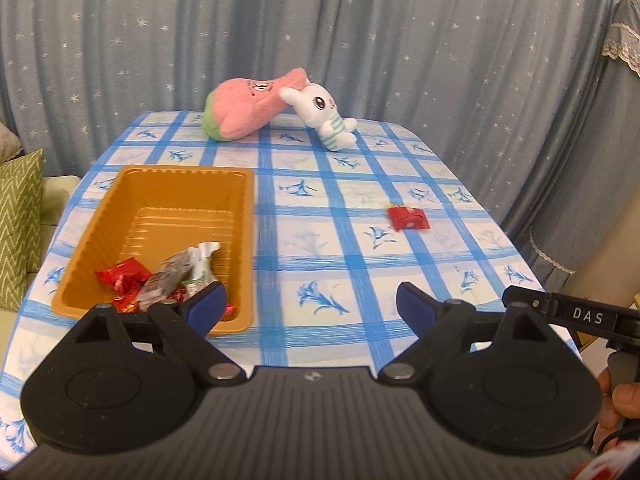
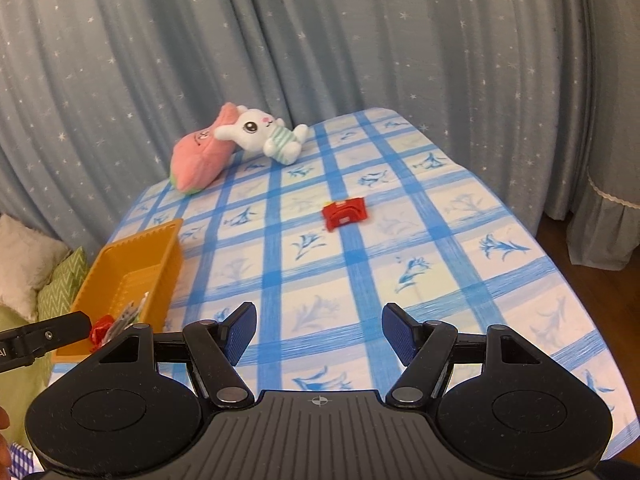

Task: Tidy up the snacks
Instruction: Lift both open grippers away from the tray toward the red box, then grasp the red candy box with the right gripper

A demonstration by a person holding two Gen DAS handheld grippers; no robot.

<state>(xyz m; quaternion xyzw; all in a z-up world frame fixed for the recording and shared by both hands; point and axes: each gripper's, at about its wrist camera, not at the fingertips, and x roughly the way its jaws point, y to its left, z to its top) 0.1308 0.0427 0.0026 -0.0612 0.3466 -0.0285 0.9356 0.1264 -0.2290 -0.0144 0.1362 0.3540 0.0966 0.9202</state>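
An orange plastic tray point(image 1: 240, 216) point(image 2: 164, 248) stands on the left of the table, with several wrapped snacks point(image 1: 160, 276) heaped in its near end. One red snack packet point(image 1: 408, 218) point(image 2: 346, 213) lies alone on the blue checked tablecloth, well right of the tray. My left gripper point(image 1: 310, 304) is open and empty just above the near table edge, its left finger over the tray's near right corner. My right gripper point(image 2: 318, 330) is open too, with nothing between its fingers, and the red packet lies far ahead of it.
A pink plush point(image 1: 244, 108) point(image 2: 200, 156) and a white bunny plush point(image 1: 320, 114) point(image 2: 264, 132) lie at the table's far edge before a starry grey curtain. Green and white cushions point(image 2: 40, 280) sit to the left of the table. A hand point(image 1: 612, 408) holds the other gripper at right.
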